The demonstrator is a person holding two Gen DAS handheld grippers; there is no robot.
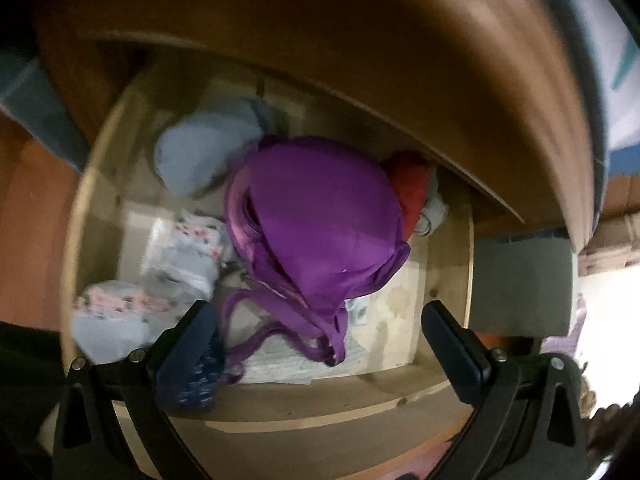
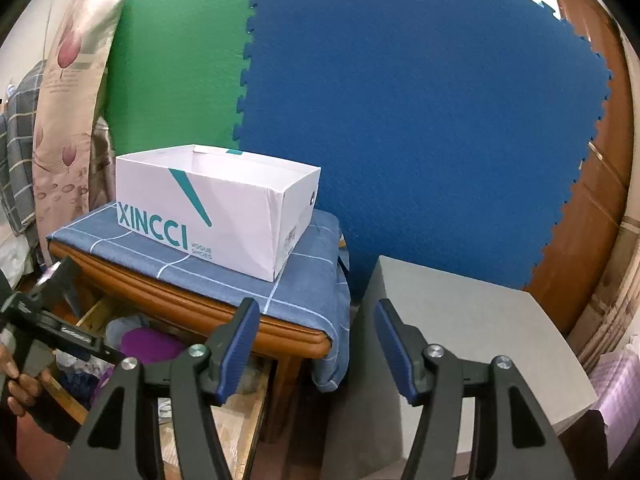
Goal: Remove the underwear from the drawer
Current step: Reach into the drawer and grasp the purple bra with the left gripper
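Note:
The wooden drawer (image 1: 320,408) stands pulled open under the brown table top, and I look down into it in the left wrist view. A purple bra (image 1: 316,220) lies in its middle, straps trailing toward me. Around it are a light blue garment (image 1: 204,152), a red one (image 1: 412,188) and white floral pieces (image 1: 188,248). My left gripper (image 1: 320,332) hangs open above the bra's near edge, with nothing between its fingers. My right gripper (image 2: 318,344) is open and empty, level in front of the table corner. The purple bra (image 2: 148,344) shows in the drawer at lower left.
A white XINCCI shoe box (image 2: 216,208), open on top, sits on a blue checked cloth (image 2: 304,292) over the table. A grey block (image 2: 460,340) stands to the right. Blue and green foam mats (image 2: 400,120) cover the wall. A hand (image 2: 16,384) holds the left tool.

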